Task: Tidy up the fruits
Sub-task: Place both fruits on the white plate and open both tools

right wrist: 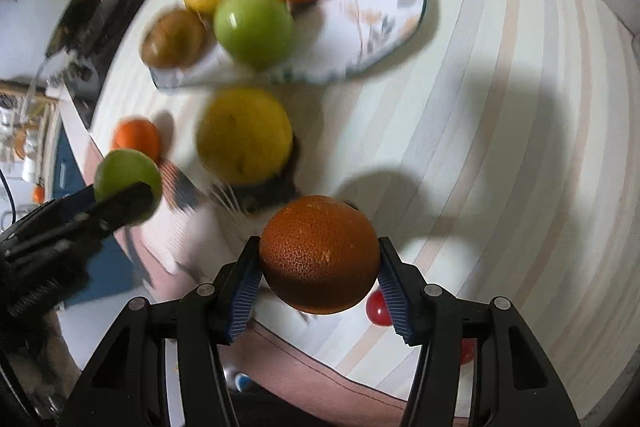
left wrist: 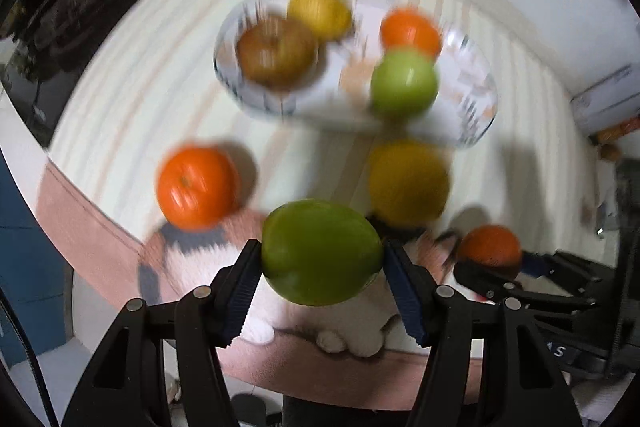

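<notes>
My left gripper (left wrist: 322,267) is shut on a green apple (left wrist: 320,251) and holds it above the table's near edge. My right gripper (right wrist: 318,269) is shut on a dark orange (right wrist: 320,253); it also shows in the left wrist view (left wrist: 490,247). The patterned plate (left wrist: 472,83) ahead holds a brown fruit (left wrist: 276,53), a yellow fruit (left wrist: 320,13), an orange (left wrist: 410,31) and a green apple (left wrist: 404,83). On the table lie a loose orange (left wrist: 196,187) and a large yellow fruit (left wrist: 408,183). The plate (right wrist: 384,11) shows in the right wrist view too.
The striped tablecloth (right wrist: 500,107) has bare room right of the plate. A small red ball (right wrist: 378,309) lies under my right gripper. The table's left edge (left wrist: 56,155) drops to dark clutter. A box (left wrist: 604,103) stands at the far right.
</notes>
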`<state>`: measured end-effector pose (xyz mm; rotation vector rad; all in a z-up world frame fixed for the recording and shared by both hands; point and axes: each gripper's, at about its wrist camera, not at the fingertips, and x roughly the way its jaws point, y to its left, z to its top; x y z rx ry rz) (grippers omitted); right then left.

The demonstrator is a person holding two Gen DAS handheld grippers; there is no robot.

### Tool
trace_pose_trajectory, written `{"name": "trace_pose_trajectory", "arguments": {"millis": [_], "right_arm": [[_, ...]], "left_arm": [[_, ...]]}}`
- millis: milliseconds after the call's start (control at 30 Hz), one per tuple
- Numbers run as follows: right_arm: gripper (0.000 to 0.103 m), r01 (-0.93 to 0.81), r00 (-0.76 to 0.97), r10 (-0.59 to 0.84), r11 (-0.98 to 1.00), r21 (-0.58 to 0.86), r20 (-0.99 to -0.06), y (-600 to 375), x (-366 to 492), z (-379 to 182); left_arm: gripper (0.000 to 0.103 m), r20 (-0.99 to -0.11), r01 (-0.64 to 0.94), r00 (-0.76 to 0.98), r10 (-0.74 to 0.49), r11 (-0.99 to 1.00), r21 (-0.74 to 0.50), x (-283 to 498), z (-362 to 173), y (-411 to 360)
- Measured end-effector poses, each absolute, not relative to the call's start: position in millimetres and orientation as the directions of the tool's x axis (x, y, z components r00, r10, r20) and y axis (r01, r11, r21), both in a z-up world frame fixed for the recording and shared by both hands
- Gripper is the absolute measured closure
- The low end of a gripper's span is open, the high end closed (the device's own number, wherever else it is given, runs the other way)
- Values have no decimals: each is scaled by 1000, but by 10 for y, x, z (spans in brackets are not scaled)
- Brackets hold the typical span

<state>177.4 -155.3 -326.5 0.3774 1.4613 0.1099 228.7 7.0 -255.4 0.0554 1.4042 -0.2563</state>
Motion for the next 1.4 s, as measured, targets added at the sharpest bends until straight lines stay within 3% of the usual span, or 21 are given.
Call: {"name": "trace_pose_trajectory", "arguments": {"millis": [167, 333, 567, 733, 1067, 1100, 1167, 1233, 1300, 1367, 1400], "right_arm": [[45, 181, 193, 317, 919, 351, -929, -1746, 2109, -2916], [45, 224, 223, 273, 920, 322, -936, -1999, 2688, -2854], [44, 222, 151, 205, 946, 235, -967, -2065, 3287, -3087], [44, 214, 86, 181, 957, 196, -980, -2047, 3406, -3311], [43, 214, 55, 203, 954, 210, -978, -1929, 3530, -3428], [41, 220, 54, 210, 951, 217, -976, -1941, 3531, -3421], [25, 231, 67, 224, 944, 234, -972, -1991, 3489, -3412], [21, 241, 83, 220, 942, 234, -972, -2011, 3470, -3345], [20, 244, 98, 211, 943, 229, -973, -2047, 3436, -3269], [9, 242, 99, 204, 944, 223, -974, -2052, 3411, -3209], [8, 240, 99, 197, 946, 216, -975, -2036, 3394, -3183]], "left_arm": [[44, -956, 225, 222, -193, 964, -142, 2795, -1991, 103], [44, -950, 236, 285, -130, 970, -62, 3446, -1849, 109], [44, -984, 244, 174, -49, 970, -5, 4145, -2351, 135], [44, -997, 223, 55, -56, 974, -42, 4402, -2764, 196], [43, -999, 224, 4, -40, 974, -38, 4422, -2870, 166], [42, -999, 217, 4, -49, 975, -47, 4429, -2857, 172], [38, -998, 210, 17, -62, 976, -57, 4437, -2803, 188], [19, -997, 201, 36, -64, 978, -56, 4439, -2737, 209], [18, -997, 195, 43, -66, 979, -57, 4425, -2702, 234], [18, -996, 184, 50, -69, 981, -59, 4387, -2653, 265], [18, -996, 179, 55, -69, 982, -58, 4370, -2630, 268]]}}
